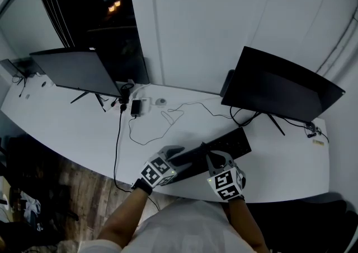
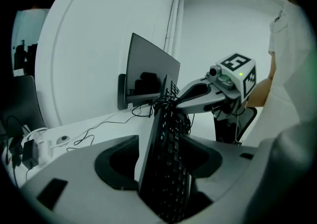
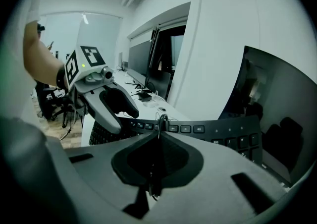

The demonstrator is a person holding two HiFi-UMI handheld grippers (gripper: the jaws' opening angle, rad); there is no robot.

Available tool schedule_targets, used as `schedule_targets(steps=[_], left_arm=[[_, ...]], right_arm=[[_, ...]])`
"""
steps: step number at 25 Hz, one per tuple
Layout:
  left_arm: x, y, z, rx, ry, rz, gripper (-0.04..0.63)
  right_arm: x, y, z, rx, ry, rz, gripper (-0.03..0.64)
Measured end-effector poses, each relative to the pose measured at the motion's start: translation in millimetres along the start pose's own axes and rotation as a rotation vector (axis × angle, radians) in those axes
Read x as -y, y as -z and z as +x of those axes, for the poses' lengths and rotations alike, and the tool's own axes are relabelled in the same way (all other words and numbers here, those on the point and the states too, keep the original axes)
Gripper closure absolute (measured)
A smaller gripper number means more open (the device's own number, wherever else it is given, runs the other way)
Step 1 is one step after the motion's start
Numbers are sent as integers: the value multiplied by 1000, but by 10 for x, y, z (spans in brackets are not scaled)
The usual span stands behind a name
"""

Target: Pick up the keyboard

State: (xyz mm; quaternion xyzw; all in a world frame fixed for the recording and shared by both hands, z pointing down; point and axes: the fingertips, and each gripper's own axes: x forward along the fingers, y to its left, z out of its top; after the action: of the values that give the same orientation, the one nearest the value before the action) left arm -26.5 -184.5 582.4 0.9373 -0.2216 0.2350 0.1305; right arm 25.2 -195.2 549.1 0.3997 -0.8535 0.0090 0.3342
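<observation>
The black keyboard (image 1: 230,142) lies near the front edge of the white desk (image 1: 72,123), between my two grippers. In the left gripper view the keyboard (image 2: 166,168) stands tilted up on its long edge between the jaws of my left gripper (image 2: 162,161), which is open, with a gap at the left pad. My right gripper (image 3: 158,125) is shut, and a thin black cable (image 3: 161,118) runs up the seam between its fingers. Just beyond it lies the keyboard's top key row (image 3: 198,129). From the left gripper view, the right gripper (image 2: 179,100) sits at the keyboard's far end among tangled cable.
Two dark monitors (image 1: 78,70) (image 1: 279,87) stand at the back of the desk. Loose cables (image 1: 168,117) and a black power adapter (image 1: 136,107) lie between them. The desk's front edge runs just below the grippers, over wooden floor (image 1: 84,190).
</observation>
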Motion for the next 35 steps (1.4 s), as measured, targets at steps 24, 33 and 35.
schedule_targets(steps=[24,33,35], left_arm=[[235,141,163,-226,209,88,337],[336,178,175,-271,288,101,425],[350,172,170,-276,298,93,444]], right_arm=[[-357,-584,-109,125,-106,-247,604],[-334,-534,-113,128,-123,-250,604],[-326,-522,-116,129,-124,-251,604]])
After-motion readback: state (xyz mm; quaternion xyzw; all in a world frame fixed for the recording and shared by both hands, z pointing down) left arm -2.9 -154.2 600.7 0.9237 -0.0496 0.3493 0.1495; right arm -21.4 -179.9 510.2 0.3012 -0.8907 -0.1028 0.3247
